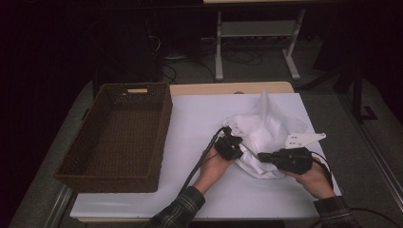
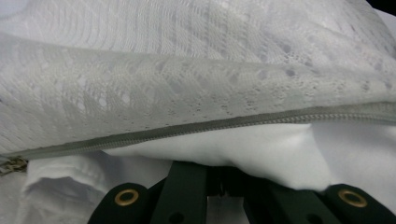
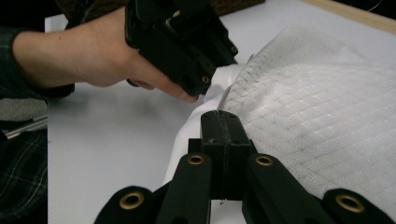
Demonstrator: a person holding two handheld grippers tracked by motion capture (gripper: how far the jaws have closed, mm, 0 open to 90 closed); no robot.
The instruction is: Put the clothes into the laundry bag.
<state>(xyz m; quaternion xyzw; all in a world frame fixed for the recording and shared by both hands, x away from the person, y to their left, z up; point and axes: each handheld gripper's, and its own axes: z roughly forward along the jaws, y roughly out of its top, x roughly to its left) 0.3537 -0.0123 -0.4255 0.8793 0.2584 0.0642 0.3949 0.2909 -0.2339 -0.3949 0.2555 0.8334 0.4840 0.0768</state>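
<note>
A white mesh bag [image 1: 268, 124] with a grey zipper [image 2: 210, 126] lies crumpled on the right half of the white table cover [image 1: 190, 118]. Plain white cloth [image 2: 266, 149] shows in its mouth, under the zipper line. My left gripper [image 1: 236, 144] is at the bag's left edge. In the left gripper view its jaws [image 2: 215, 171] are together with the white cloth bunched over their tips. My right gripper [image 1: 262, 156] comes in from the right. Its jaws [image 3: 219, 120] are pressed shut at the bag's rim [image 3: 317, 116], close to the left gripper [image 3: 198, 79].
A dark wicker basket [image 1: 162, 128], nothing inside it, stands on the left side of the table. The wooden table edge [image 1: 228, 88] runs along the back. Beyond it on the floor are cables and a white metal frame [image 1: 256, 33].
</note>
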